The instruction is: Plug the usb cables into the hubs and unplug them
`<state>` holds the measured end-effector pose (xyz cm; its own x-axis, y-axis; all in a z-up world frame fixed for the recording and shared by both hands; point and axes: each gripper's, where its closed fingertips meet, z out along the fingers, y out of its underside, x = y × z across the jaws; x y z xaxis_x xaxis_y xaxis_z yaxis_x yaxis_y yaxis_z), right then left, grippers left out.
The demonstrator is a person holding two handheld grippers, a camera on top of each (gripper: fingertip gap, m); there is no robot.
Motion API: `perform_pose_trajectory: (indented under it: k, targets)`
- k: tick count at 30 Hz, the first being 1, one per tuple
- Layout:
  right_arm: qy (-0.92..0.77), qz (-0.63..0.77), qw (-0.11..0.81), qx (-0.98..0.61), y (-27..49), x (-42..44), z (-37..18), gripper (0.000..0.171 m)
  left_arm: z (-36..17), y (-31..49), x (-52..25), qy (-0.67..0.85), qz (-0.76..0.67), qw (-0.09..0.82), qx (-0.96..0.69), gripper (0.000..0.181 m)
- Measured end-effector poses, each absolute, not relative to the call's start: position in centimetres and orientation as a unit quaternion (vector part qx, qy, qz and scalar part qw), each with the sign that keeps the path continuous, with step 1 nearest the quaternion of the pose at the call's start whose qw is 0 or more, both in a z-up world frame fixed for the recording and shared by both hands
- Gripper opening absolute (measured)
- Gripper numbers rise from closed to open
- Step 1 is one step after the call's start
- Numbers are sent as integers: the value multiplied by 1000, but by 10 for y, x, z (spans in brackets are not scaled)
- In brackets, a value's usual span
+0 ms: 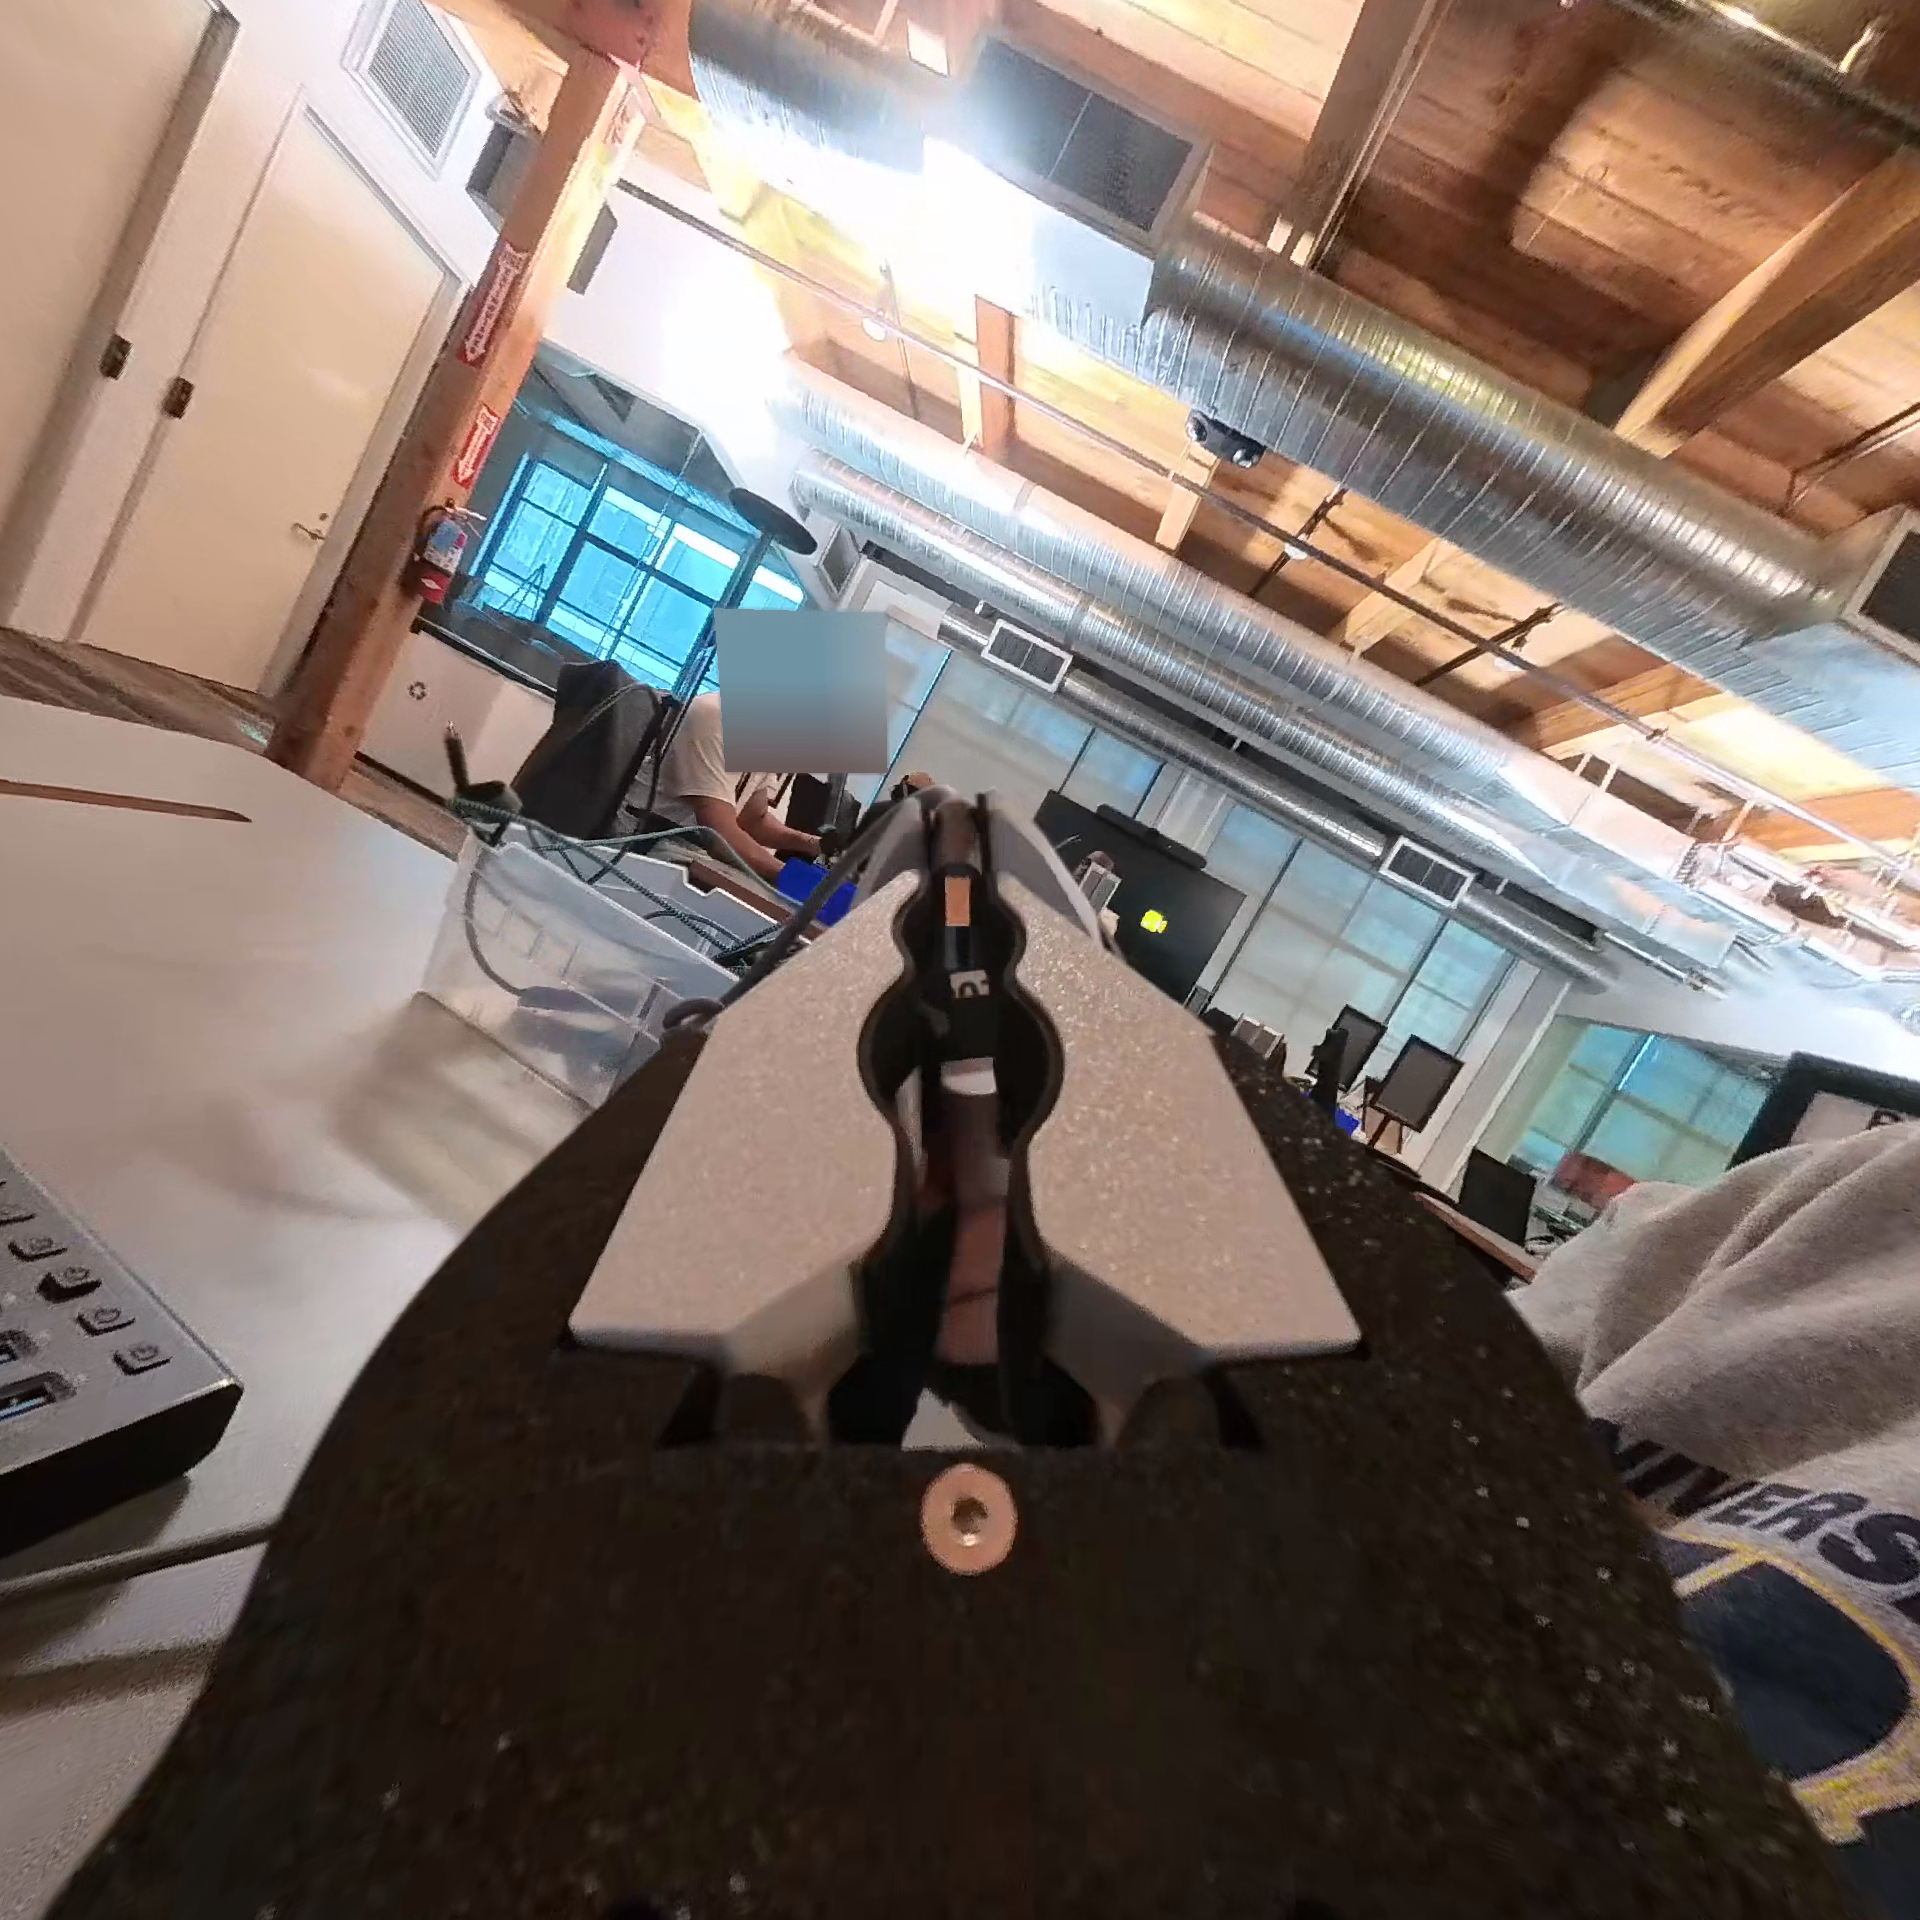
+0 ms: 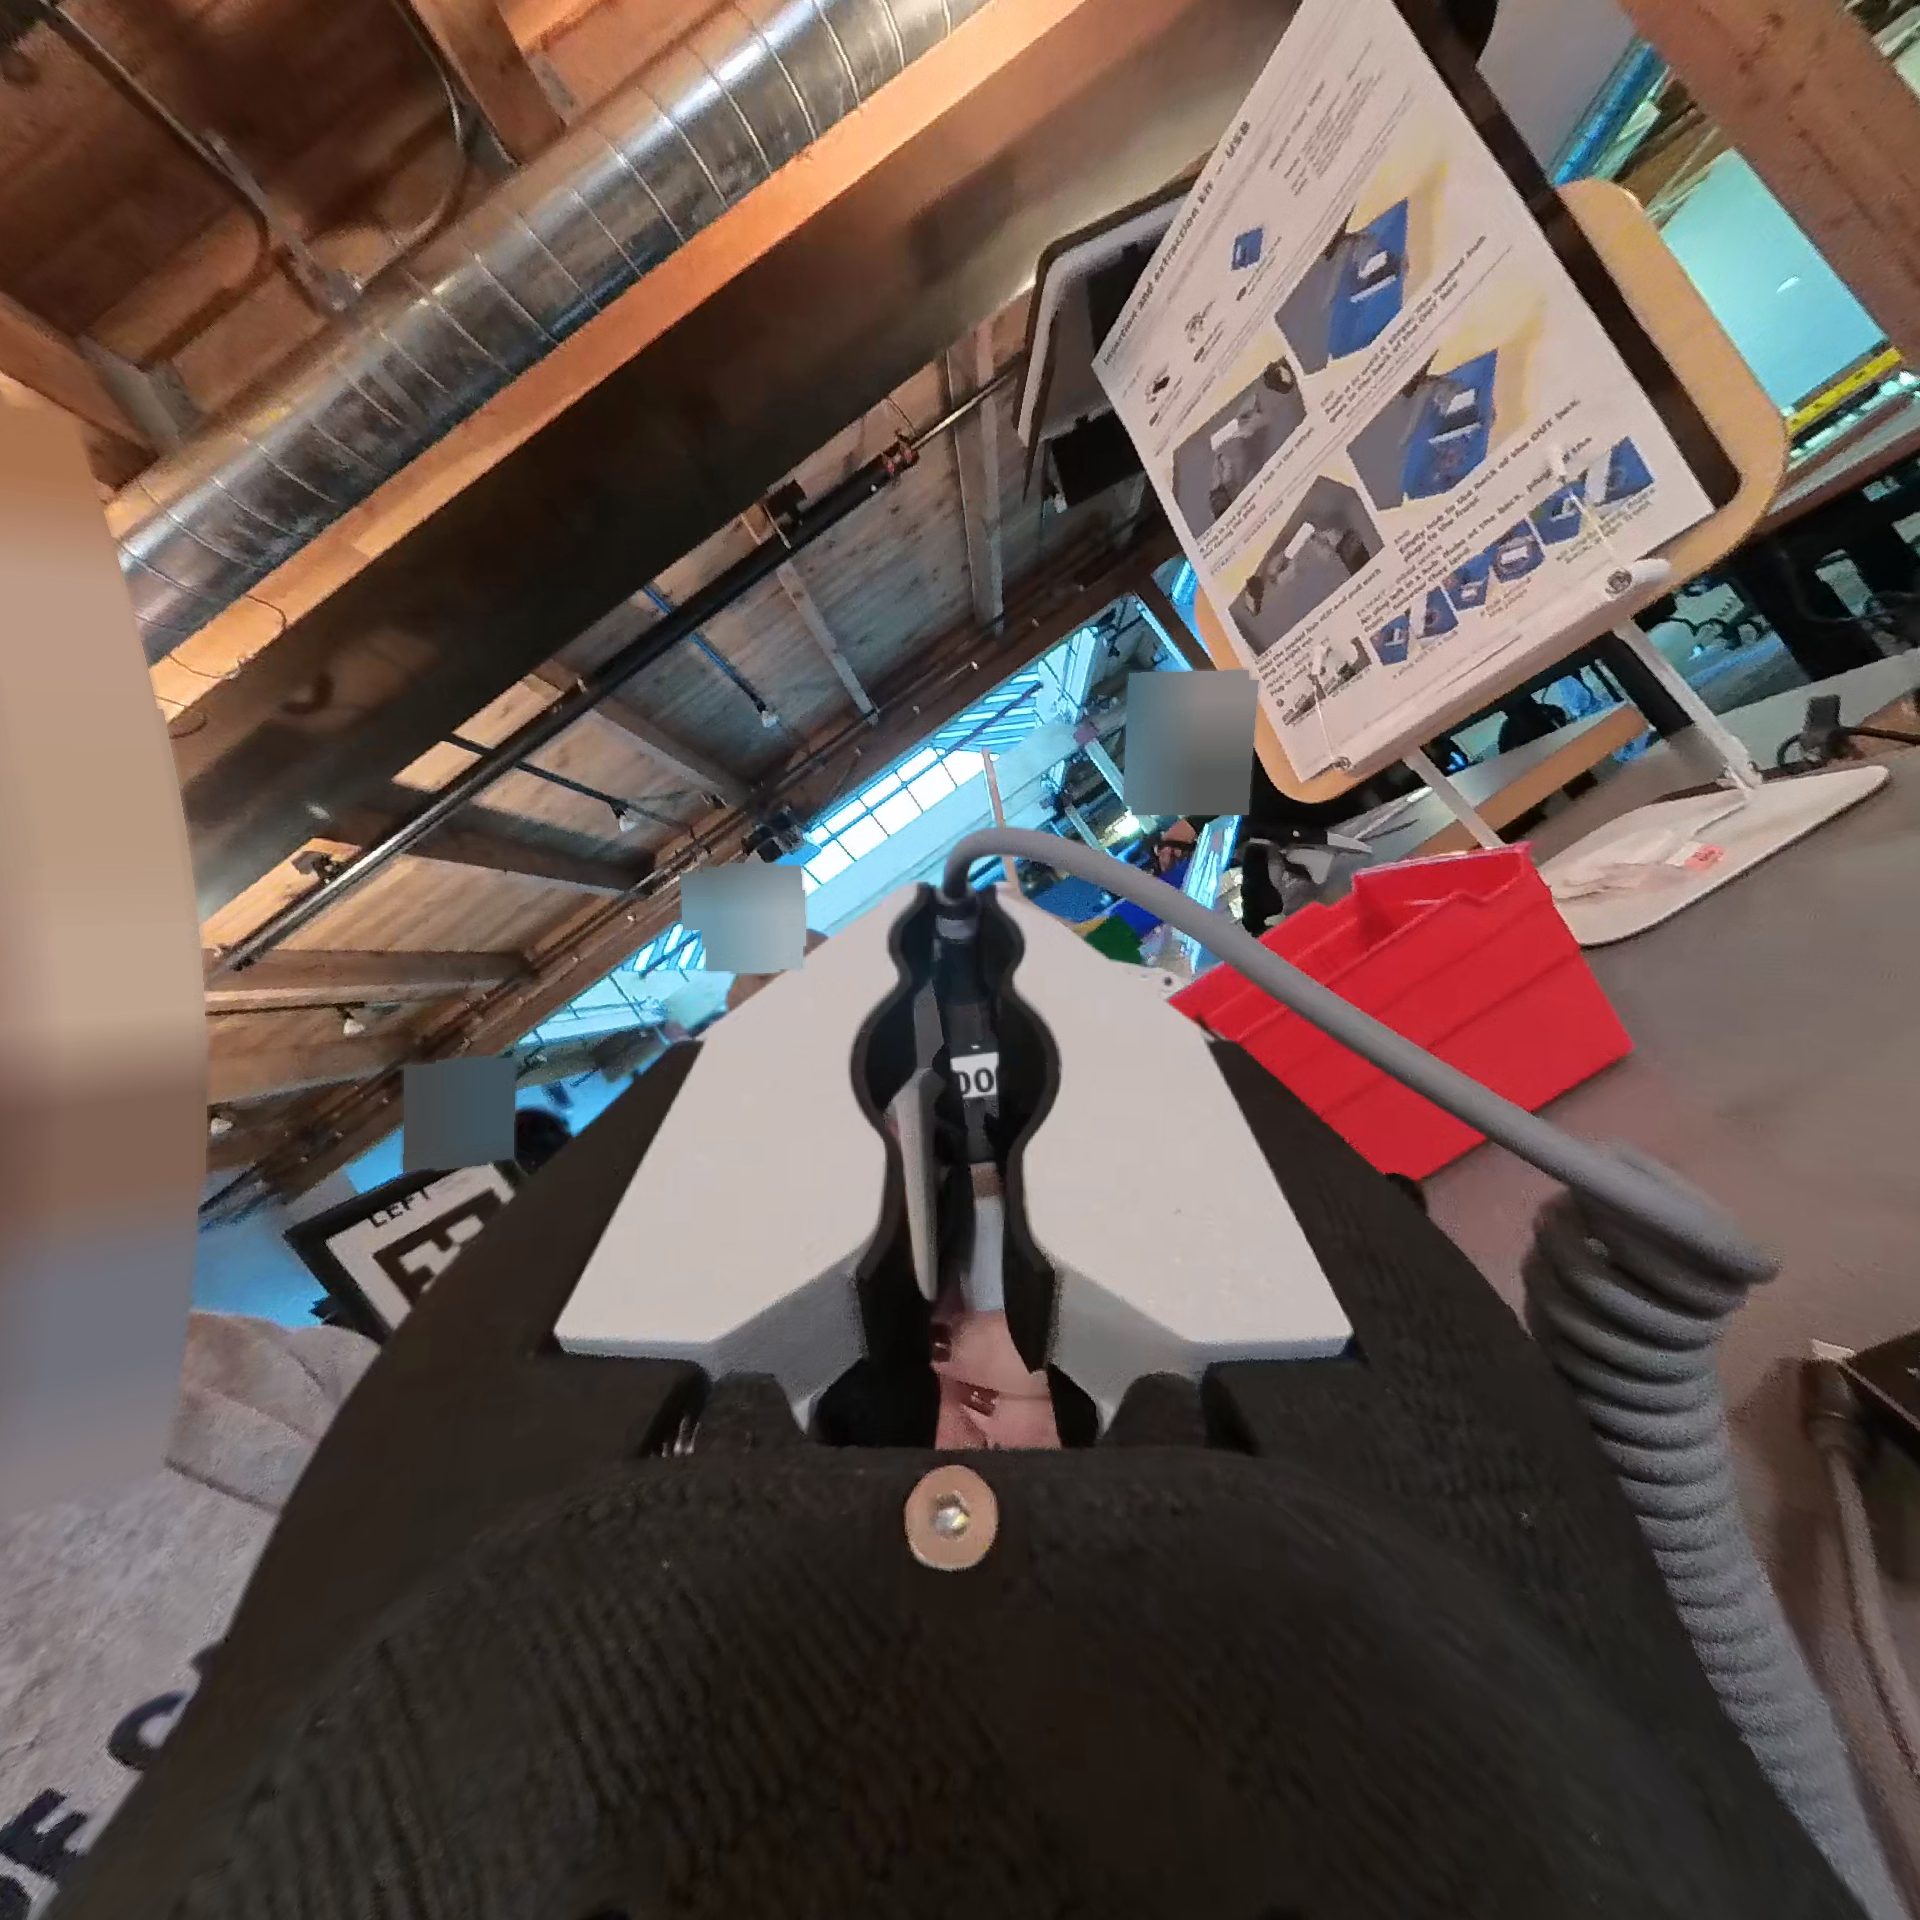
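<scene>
In the left wrist view my left gripper (image 1: 961,831) is tilted up off the white table (image 1: 208,987). It is shut on the plug of a thin black usb cable (image 1: 821,914), which trails off left from the fingertips. A dark grey hub (image 1: 83,1340) with small buttons and a blue port lies at the lower left, apart from the gripper. In the right wrist view my right gripper (image 2: 956,894) is also tilted up. It is shut on the black plug (image 2: 971,1029) of a grey coiled usb cable (image 2: 1642,1309), which arcs right and down from the tips.
A clear plastic bin (image 1: 561,935) holding several cables stands ahead left of the left gripper. A red bin (image 2: 1434,997) and an instruction sheet on a stand (image 2: 1403,395) are at the right. A person's grey sweatshirt (image 1: 1745,1299) is close by. A dark object (image 2: 1870,1382) shows at the right edge. Less than 4 cm separates the two grippers' tips. From either gripper's tips it is about 20 cm to the dark grey hub (image 1: 83,1340).
</scene>
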<state>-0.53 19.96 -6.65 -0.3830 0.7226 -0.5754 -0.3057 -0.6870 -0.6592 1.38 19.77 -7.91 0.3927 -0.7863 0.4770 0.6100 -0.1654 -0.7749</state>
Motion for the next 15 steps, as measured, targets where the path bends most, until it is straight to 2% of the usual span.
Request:
perform_pose_trajectory:
  k: [4, 5, 6, 9, 10, 14, 15]
  targets:
    - [-266, 756, 363, -476, 211, -6, -77, 6, -94, 206, 5, 58, -509, 651, -560, 8]
    - [-265, 741, 383, -485, 221, -4, -78, 6, -104, 213, -1, 51, -470, 658, -586, 19]
    - [-269, 718, 404, -498, 233, -2, -82, 6, -118, 222, -10, 49, -409, 663, -625, 26]
    - [-301, 622, 468, -551, 270, -4, -101, 6, -164, 248, -37, 91, -173, 654, -730, 17]
    - [-315, 593, 480, -564, 280, -7, -108, 6, -177, 256, -42, 108, -119, 640, -752, 19]
    - [-381, 501, 491, -602, 312, -27, -139, 6, -216, 287, -44, 134, -56, 560, -816, 57]
    - [-396, 487, 485, -609, 318, -32, -146, 6, -222, 293, -43, 133, -63, 547, -824, 59]
